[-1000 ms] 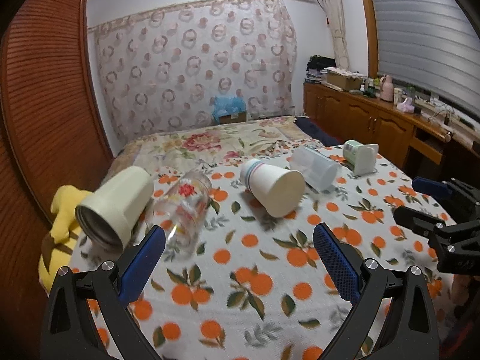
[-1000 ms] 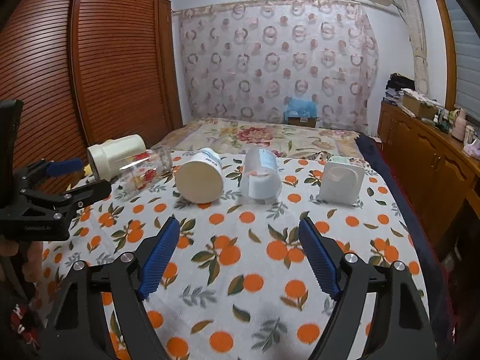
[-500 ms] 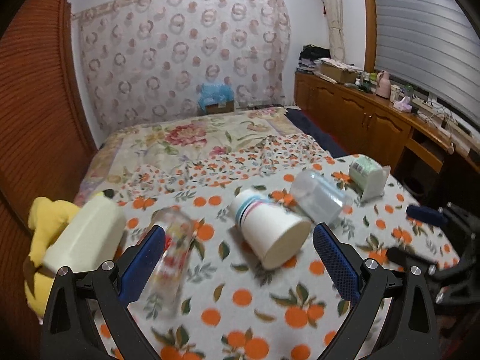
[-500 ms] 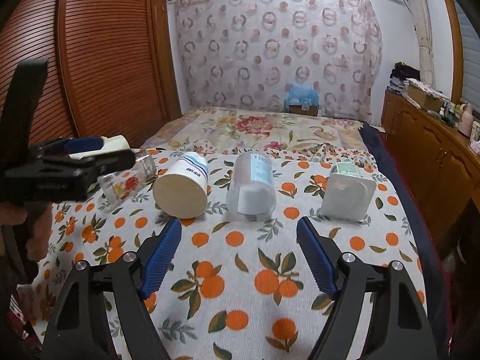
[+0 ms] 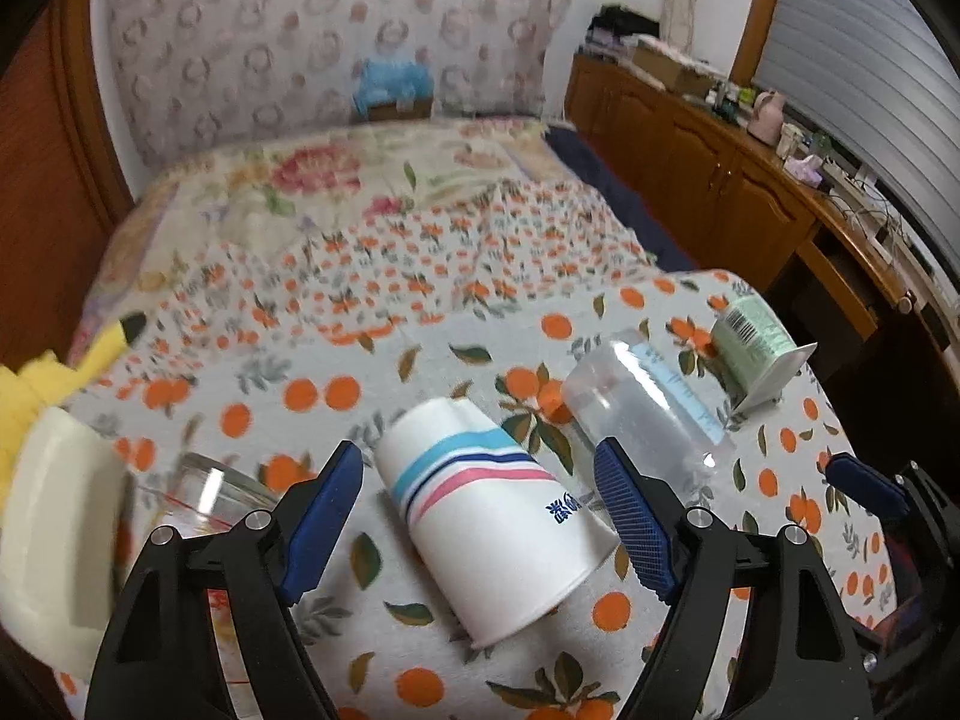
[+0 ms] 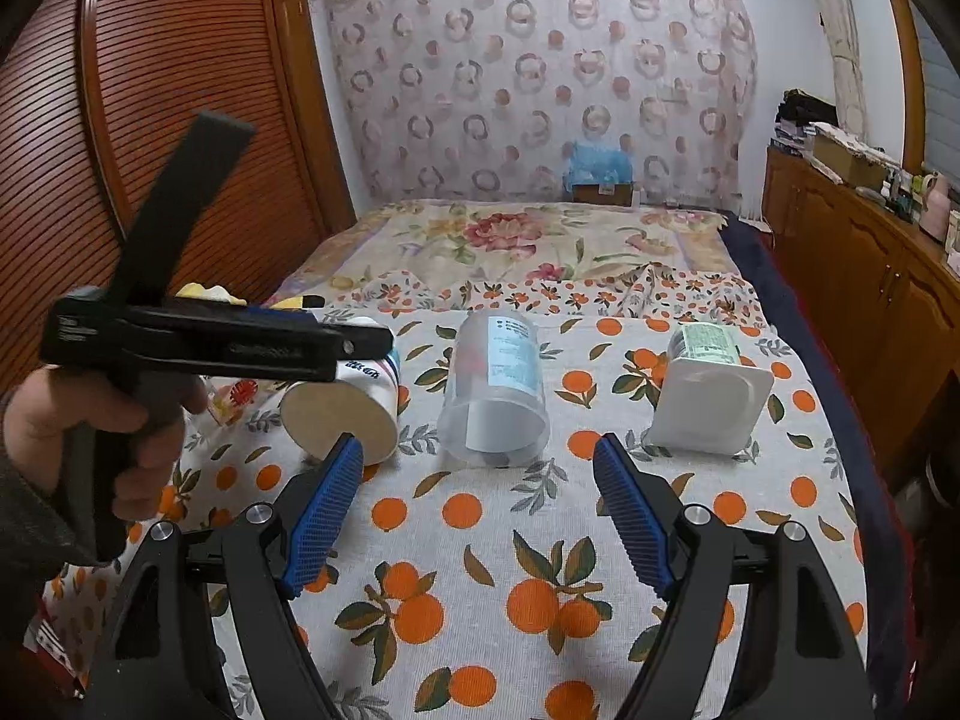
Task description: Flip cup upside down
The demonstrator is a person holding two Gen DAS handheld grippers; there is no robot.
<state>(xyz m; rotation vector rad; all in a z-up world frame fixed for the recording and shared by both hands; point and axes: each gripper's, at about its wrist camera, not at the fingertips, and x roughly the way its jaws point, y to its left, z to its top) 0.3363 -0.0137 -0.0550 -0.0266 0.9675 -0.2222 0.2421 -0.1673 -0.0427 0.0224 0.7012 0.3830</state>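
Observation:
Several cups lie on their sides on the orange-print tablecloth (image 6: 480,540). A white paper cup (image 5: 486,522) with blue and pink stripes lies between the fingers of my open left gripper (image 5: 480,510), mouth toward me; the pads do not touch it. It also shows in the right wrist view (image 6: 345,414), under the left gripper's body (image 6: 210,342). A clear plastic cup (image 6: 495,396) and a white-and-green cup (image 6: 711,396) lie further right. My right gripper (image 6: 477,504) is open and empty, in front of the clear cup.
A glass with a red print (image 5: 210,492) and a cream cup (image 5: 54,522) lie left of the paper cup. A yellow plush (image 5: 36,378) sits at the table's left edge. A bed is behind, a wooden cabinet (image 5: 750,180) on the right.
My left gripper has moved forward and down over the striped paper cup, which now lies between its fingers. My right gripper has edged forward toward the clear cup.

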